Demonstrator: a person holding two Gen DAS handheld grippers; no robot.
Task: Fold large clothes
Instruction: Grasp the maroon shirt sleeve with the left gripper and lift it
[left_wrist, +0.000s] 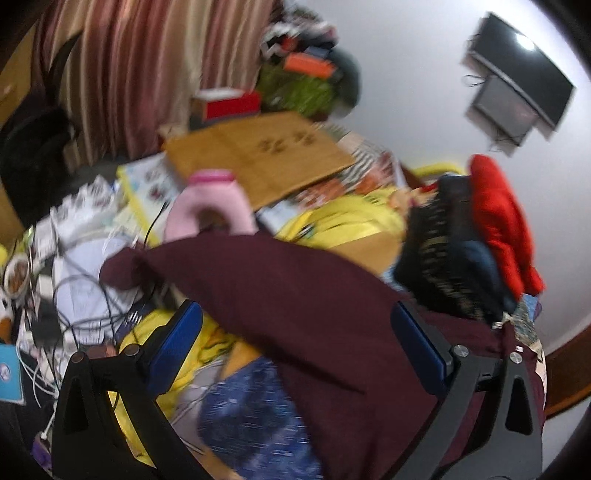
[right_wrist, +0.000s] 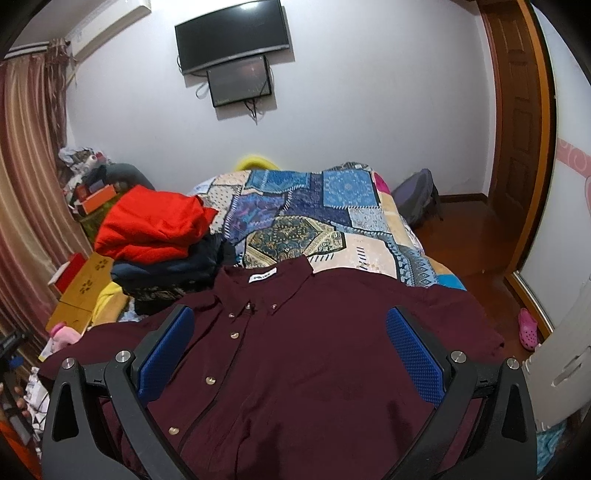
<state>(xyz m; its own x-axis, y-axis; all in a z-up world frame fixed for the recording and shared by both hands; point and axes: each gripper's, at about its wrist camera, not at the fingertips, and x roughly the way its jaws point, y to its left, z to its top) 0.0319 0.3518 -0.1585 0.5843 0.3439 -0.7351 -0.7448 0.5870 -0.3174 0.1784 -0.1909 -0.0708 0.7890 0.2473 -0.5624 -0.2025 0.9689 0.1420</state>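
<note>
Seen through the left wrist camera, which is blurred, the left gripper (left_wrist: 295, 339) has its blue-padded fingers (left_wrist: 177, 343) spread wide, and a sleeve of the maroon shirt (left_wrist: 314, 314) runs across the gap between them toward its cuff at the left; the fingers do not appear to pinch the cloth, though the blur makes contact hard to judge. Beyond the sleeve lie a pink neck pillow (left_wrist: 210, 206), a wooden board (left_wrist: 258, 155) and a tangle of cables (left_wrist: 81, 306), with a stack of folded clothes (left_wrist: 472, 236) at the right, red on top. From the right wrist camera, the right gripper (right_wrist: 291, 350) is likewise wide open and holds nothing, poised over the maroon shirt (right_wrist: 306, 350), which is spread flat, buttoned front up, collar pointing away, on the patchwork bedspread (right_wrist: 314, 214). The stack of folded clothes (right_wrist: 159, 236) sits just beside the collar, at its left. A television (right_wrist: 232, 37) hangs on the far wall.
</note>
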